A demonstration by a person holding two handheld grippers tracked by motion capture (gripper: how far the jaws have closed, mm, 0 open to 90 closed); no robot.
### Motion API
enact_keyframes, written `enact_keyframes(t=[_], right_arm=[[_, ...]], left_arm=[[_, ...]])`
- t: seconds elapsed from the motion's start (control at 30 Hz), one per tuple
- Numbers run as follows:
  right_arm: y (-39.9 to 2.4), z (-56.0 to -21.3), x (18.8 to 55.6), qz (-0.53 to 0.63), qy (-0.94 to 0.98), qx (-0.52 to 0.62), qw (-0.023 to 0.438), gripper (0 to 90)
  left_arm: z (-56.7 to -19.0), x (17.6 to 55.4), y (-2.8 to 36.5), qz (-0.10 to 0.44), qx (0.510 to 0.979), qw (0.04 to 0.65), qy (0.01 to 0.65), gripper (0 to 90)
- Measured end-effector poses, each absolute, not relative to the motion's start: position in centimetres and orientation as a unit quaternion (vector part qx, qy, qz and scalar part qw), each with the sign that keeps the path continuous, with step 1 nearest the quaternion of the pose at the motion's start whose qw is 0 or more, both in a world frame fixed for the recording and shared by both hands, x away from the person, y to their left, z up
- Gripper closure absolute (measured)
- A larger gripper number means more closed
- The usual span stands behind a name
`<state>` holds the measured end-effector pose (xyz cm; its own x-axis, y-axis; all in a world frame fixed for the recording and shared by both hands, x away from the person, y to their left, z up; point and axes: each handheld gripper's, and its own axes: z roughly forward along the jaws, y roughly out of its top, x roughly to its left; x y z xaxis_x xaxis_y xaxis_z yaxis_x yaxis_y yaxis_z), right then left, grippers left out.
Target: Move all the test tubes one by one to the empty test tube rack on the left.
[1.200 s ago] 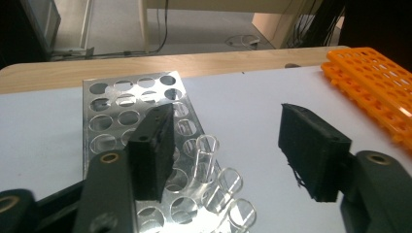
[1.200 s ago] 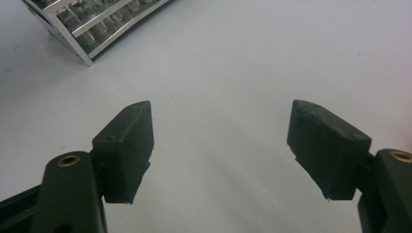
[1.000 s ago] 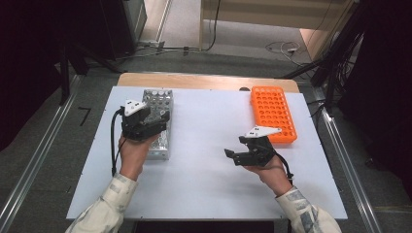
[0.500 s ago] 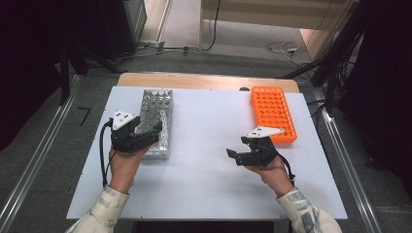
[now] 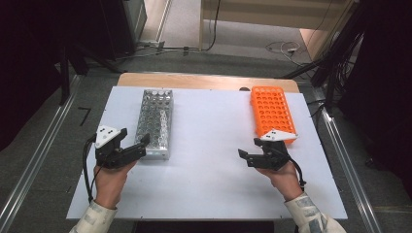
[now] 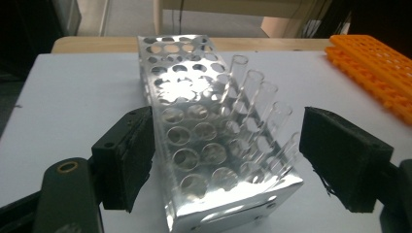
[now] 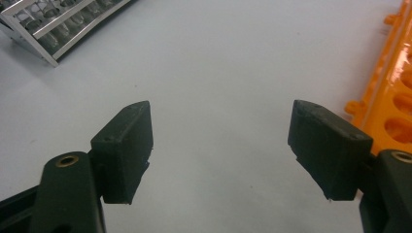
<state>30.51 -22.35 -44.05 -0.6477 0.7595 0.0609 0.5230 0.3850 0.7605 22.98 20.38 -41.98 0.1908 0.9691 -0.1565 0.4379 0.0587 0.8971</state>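
High view showed the whole white worktop point(image 5: 204, 165): a metal rack point(image 5: 155, 121) lay on its left half and an orange rack point(image 5: 272, 110) on its right half, well apart. The left gripper point(image 5: 141, 145) sat at the near end of the metal rack, and the right gripper point(image 5: 245, 156) hovered over bare worktop just near-left of the orange rack's near end.

Left gripper view gave what the high view could not: the metal rack point(image 6: 194, 145) was a grid of round holes, and a row of clear tubes point(image 6: 262, 102) stood in the holes along its right side, running from near to far. The near end of the rack lay between the two black pads point(image 6: 128, 160). The left pad was at the rack's left wall, touching it or just beside it; I could not tell which. The right pad stood clear of the tubes, with a gap. The jaws were wide apart and had just been opening, gripping nothing. The orange rack point(image 6: 374, 68) showed at far right.

Right gripper view showed its jaws wide apart over plain worktop point(image 7: 218, 87), with nothing between them. The orange rack's edge point(image 7: 393, 97) lay just right of the right pad, and a corner of the metal rack point(image 7: 58, 29) showed at far left.
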Motion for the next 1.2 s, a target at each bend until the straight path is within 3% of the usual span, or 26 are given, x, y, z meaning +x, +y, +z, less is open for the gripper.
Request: enact_keyframes(t=[0.23,1.2], right_arm=[[-24.4,-44.0,29.1,0.395,0.805,0.41,0.165,22.9],[-37.3,-47.3,26.9,0.321,0.735,0.546,0.242,19.0]], left_arm=[[-42.9,20.9,22.2,0.326,0.615,0.433,0.573,20.1],[-46.9,18.6,25.5,0.339,0.61,0.378,0.608,18.5]])
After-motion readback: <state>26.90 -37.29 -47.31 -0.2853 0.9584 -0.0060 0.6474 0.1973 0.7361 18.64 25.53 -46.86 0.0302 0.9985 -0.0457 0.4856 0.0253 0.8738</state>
